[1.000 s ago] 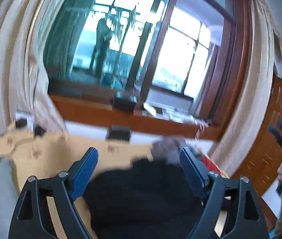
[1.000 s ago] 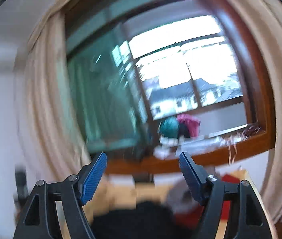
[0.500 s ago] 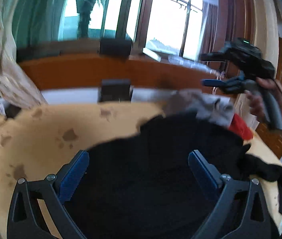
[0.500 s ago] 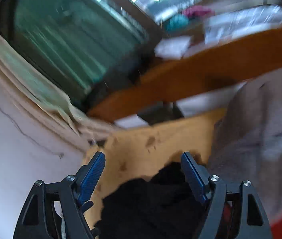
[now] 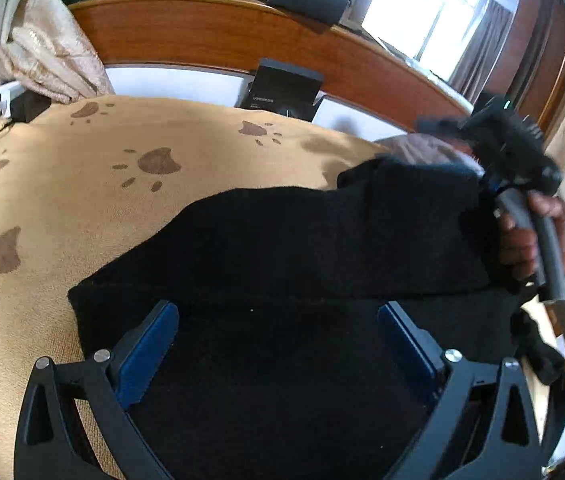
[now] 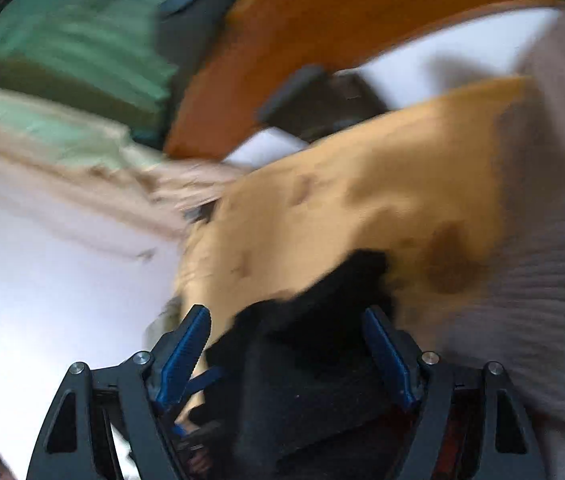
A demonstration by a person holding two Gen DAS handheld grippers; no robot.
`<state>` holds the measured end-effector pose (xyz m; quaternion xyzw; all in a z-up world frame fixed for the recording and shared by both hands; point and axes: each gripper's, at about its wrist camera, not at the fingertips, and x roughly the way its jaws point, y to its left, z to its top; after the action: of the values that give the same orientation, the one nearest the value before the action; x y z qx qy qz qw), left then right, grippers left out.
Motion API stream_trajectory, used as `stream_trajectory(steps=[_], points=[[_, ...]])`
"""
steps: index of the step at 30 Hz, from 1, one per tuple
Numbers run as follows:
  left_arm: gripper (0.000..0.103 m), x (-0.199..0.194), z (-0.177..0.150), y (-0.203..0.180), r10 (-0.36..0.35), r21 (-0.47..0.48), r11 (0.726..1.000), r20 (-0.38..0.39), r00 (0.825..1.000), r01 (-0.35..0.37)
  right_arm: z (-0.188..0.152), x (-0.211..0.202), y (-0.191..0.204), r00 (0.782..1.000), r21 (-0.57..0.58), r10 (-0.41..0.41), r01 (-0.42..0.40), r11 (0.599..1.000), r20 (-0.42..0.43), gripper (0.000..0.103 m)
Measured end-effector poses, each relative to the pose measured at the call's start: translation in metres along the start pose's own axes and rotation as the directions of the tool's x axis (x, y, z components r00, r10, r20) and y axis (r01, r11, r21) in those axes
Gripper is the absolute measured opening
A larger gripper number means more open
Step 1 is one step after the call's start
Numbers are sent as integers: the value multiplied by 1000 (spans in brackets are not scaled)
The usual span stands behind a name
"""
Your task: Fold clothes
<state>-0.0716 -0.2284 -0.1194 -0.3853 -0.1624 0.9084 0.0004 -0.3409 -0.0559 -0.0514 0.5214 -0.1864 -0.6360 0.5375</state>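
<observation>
Both claws are hanging wide apart, gripping nothing. Left gripper [image 5: 278, 344] and right gripper [image 6: 286, 344] are hovering over the black garment [image 5: 282, 248], which is lying rumpled near the right edge of the tan paw-print blanket [image 5: 82, 200]. No neat fold is showing yet, so folding looks barely begun.

Between the pads of our left hand-held gripper [image 5: 278, 344] lies a black garment [image 5: 282, 248] of matt, fuzzy knit. Under it we see a tan blanket [image 5: 82, 200], short-piled cloth printed with brown paws. The pads [image 5: 146, 352] are ribbed blue rubber on matt black plastic arms with shiny metal screws. Beyond stands a glossy wooden board [image 5: 202, 36]; a grey ribbed cloth [image 6: 542, 280] lies to the right.
</observation>
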Motion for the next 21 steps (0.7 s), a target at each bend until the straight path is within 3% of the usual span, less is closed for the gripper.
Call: stream_trajectory(steps=[3,4,5,8,10,11,12,15,17,19,21], points=[[101,-2,-1,2,-14,-12,1000,2,1000,14,-14,-11,40,982,-150,187,-183,972,12,80],[101,-2,-1,2,-16,-14,1000,2,1000,16,-19,-13,50,977,-189,212,-208,960,-2,80],[101,-2,0,3,-15,-13,1000,0,1000,15,-24,-13,58,983,-231,184,-181,956,-9,80],[101,-1,1,2,-5,-4,1000,-5,1000,5,-28,-22,59,999,-277,7,4,961,40,80],[101,0,1,2,-2,-2,1000,-6,1000,2,-18,-31,36,983,-160,-136,154,975,121,80],[101,0,1,2,-1,-1,1000,-7,1000,1,-13,-34,25,975,-99,-177,191,977,136,80],[101,0,1,1,0,0,1000,-7,1000,0,-9,-40,8,970,-4,-200,203,979,140,80],[101,0,2,1,-5,-3,1000,-8,1000,5,-12,-36,-23,991,138,-118,109,984,64,80],[101,0,2,1,-5,-3,1000,-10,1000,5,-20,-18,-24,988,146,-152,156,977,-39,80],[102,1,2,-1,-1,1,1000,-12,1000,1,-25,-3,-15,965,93,-239,250,964,-109,81],[102,1,1,-2,3,4,1000,-13,1000,-3,-22,2,-6,977,99,-193,202,974,-93,82]])
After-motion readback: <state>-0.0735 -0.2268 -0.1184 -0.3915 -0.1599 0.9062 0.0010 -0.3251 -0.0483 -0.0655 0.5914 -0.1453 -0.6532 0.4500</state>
